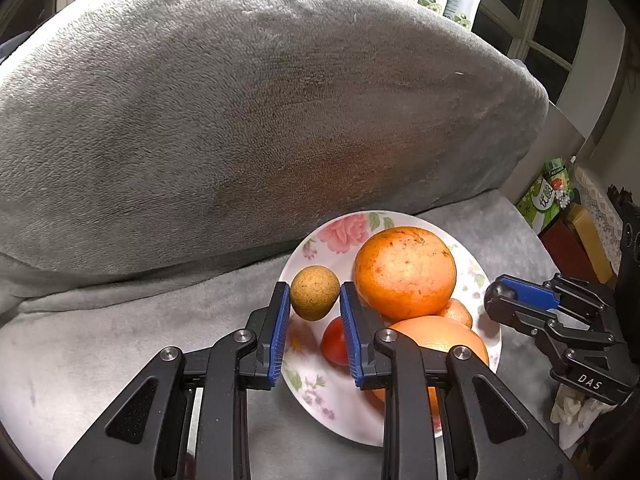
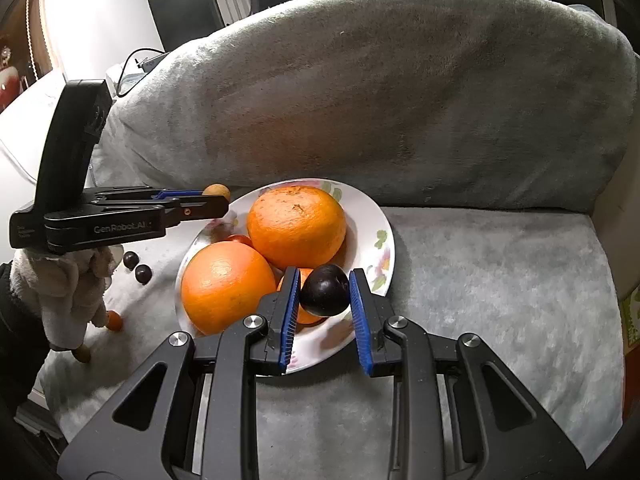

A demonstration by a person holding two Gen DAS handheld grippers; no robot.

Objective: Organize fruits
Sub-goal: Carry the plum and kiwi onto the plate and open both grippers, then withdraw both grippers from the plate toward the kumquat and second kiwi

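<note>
A floral white plate (image 1: 344, 232) (image 2: 380, 236) sits on the grey sofa seat and holds two large oranges (image 1: 404, 272) (image 2: 298, 226), a small orange fruit (image 1: 458, 312) and a red tomato (image 1: 334, 342). My left gripper (image 1: 314, 296) is shut on a small tan round fruit (image 1: 314, 292) above the plate's left rim; the same gripper (image 2: 208, 200) and tan fruit (image 2: 216, 191) appear at the left of the right wrist view. My right gripper (image 2: 324, 292) is shut on a dark purple plum (image 2: 325, 290) above the plate's near side.
The grey sofa backrest cushion (image 1: 260, 112) rises right behind the plate. In the right wrist view, two dark plums (image 2: 137, 266), a small orange fruit (image 2: 115, 320) and a tan fruit (image 2: 83, 354) lie on the seat left of the plate. A gloved hand (image 2: 68, 280) holds the left gripper.
</note>
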